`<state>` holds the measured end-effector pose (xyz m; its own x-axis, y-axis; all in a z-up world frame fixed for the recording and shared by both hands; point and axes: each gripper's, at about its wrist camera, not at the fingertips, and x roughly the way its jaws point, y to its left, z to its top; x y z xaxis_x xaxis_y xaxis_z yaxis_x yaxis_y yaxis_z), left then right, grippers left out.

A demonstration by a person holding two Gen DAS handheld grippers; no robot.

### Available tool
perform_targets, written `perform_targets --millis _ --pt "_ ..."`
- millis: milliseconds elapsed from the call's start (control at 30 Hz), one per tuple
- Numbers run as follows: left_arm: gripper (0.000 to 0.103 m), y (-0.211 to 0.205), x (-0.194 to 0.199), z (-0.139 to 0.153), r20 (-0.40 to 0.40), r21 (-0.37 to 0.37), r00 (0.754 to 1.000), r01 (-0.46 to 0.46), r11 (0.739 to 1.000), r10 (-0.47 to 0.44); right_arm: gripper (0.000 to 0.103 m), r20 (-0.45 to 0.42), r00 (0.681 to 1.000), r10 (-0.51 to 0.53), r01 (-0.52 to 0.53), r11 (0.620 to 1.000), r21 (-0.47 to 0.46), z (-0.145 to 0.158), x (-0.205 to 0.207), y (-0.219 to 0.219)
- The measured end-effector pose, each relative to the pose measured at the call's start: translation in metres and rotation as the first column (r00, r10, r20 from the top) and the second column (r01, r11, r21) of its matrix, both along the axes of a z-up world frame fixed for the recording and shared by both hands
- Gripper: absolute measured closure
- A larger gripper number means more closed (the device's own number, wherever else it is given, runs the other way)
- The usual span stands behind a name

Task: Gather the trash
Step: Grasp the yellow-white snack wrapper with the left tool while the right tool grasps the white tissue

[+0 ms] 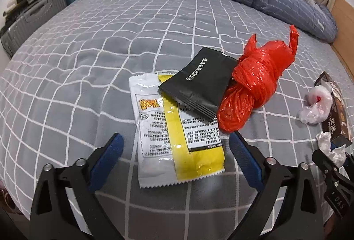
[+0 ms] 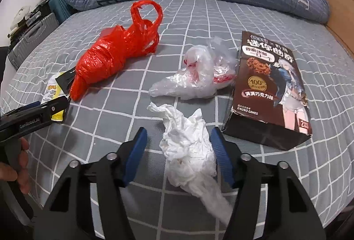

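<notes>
Between the right tool's part-spread blue pads sits a crumpled white tissue on the grey checked bed, not clearly pinched yet. Left tool is spread wide around a white-and-yellow snack wrapper, red knotted plastic bag just beyond.

Grey checked bed with wrappers, bags, tissue, box
</notes>
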<state>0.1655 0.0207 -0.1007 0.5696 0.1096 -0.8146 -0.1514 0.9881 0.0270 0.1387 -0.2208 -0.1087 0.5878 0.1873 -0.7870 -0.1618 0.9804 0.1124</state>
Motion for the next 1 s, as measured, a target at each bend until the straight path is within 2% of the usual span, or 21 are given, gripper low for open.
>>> perform_targets --millis 200,267,367,467,533,633,767,867,900,1000 --pt "0.032 -0.0002 0.0082 -0.0060 -0.032 0.040 0.999 -0.008 0.999 0.010 0.069 -0.008 1.000 0.000 0.000 1.000 0.007 -0.0029 0.0022 -0.0019" --pt "0.033 -0.0001 0.0079 -0.0069 -0.033 0.035 0.999 -0.010 0.999 0.011 0.080 -0.008 1.000 0.000 0.000 1.000 0.011 -0.0025 0.0019 -0.0025" --pt "0.034 0.0008 0.0076 -0.0074 -0.034 0.029 0.999 -0.018 0.999 0.019 0.091 -0.007 1.000 0.009 -0.009 1.000 0.003 -0.0023 0.0018 -0.0016" --pt "0.037 -0.0002 0.0055 -0.0062 -0.033 0.033 0.999 -0.018 0.999 0.019 0.093 -0.005 1.000 0.009 -0.009 1.000 0.010 -0.0013 0.0001 -0.0029" --pt "0.052 0.0002 0.0030 -0.0043 -0.023 0.043 0.999 -0.027 0.999 0.028 0.093 -0.002 1.000 0.009 -0.009 1.000 0.016 0.0003 -0.0014 -0.0040" --pt "0.059 0.0020 0.0021 -0.0013 -0.026 0.041 0.999 -0.026 0.999 0.027 0.093 0.000 1.000 0.010 -0.010 1.000 0.019 0.0019 -0.0038 -0.0047" --pt "0.062 0.0016 0.0043 -0.0035 -0.038 0.056 0.999 -0.022 0.998 0.024 0.093 -0.004 1.000 0.009 -0.009 1.000 0.026 0.0013 -0.0058 -0.0046" --pt "0.072 0.0020 0.0045 -0.0030 -0.033 0.056 0.999 -0.027 0.998 0.029 0.093 -0.006 1.000 0.009 -0.009 1.000 0.027 0.0013 -0.0068 -0.0040" --pt "0.080 0.0020 0.0044 -0.0026 -0.031 0.052 0.999 -0.024 0.998 0.025 0.093 -0.007 1.000 0.011 -0.010 1.000 0.026 0.0015 -0.0068 -0.0036" --pt "0.085 0.0013 0.0028 -0.0005 -0.024 0.057 0.999 -0.023 0.998 0.024 0.093 -0.008 1.000 0.013 -0.013 1.000 0.024 0.0023 -0.0071 -0.0032"
